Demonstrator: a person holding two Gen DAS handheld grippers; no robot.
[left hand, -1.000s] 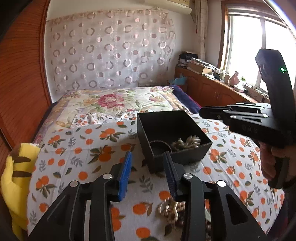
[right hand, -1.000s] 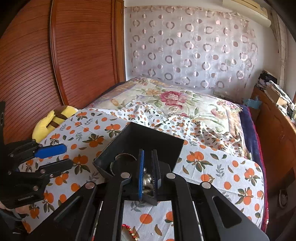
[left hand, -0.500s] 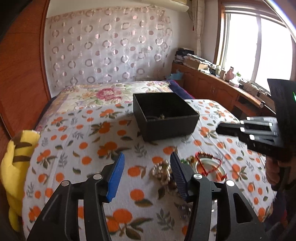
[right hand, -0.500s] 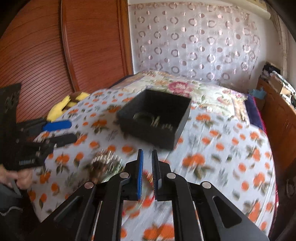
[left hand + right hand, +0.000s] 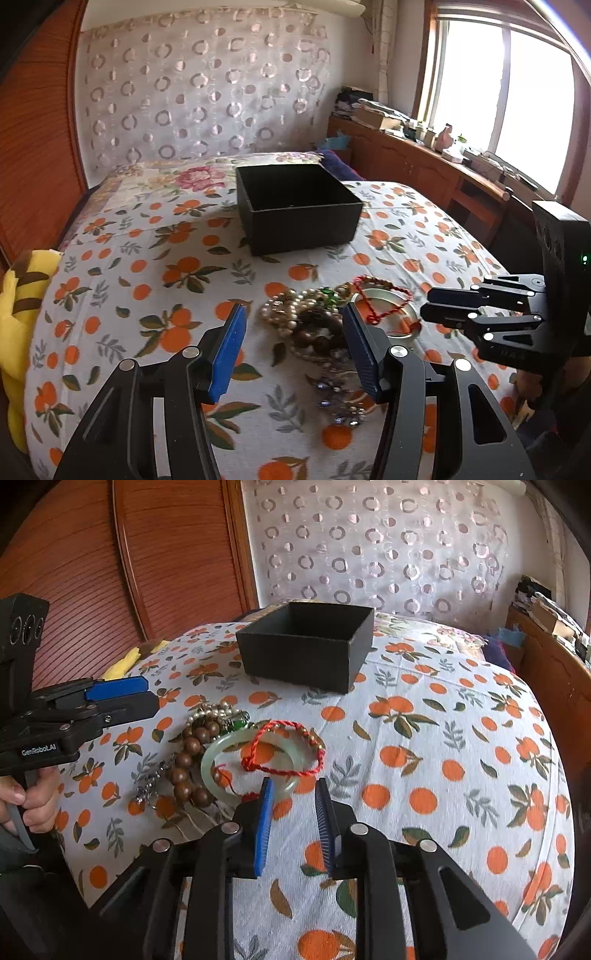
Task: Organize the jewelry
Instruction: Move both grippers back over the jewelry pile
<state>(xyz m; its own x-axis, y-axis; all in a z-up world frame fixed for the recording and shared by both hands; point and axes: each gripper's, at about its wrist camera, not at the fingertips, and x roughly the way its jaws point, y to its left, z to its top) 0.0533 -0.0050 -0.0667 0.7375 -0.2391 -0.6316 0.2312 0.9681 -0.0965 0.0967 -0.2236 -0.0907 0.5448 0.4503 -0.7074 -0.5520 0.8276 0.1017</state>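
While a bedspread [image 5: 443,738] printed with oranges fills both views, a black box [image 5: 306,646] sits well beyond both grippers. Nearer, a heap of jewelry [image 5: 317,325] lies just ahead of the left gripper [image 5: 293,339], whose jaws stand apart, holding nothing. Beside the right gripper [image 5: 293,816], jaws opening and empty, rests a green bangle [image 5: 214,753] under a red cord bracelet [image 5: 280,746].

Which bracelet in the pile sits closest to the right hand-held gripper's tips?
The pale green jade bangle: a smooth solid ring just beyond the right hand-held gripper, whose empty jaws are opening. The wooden bead bracelet and pearls lie farther left.
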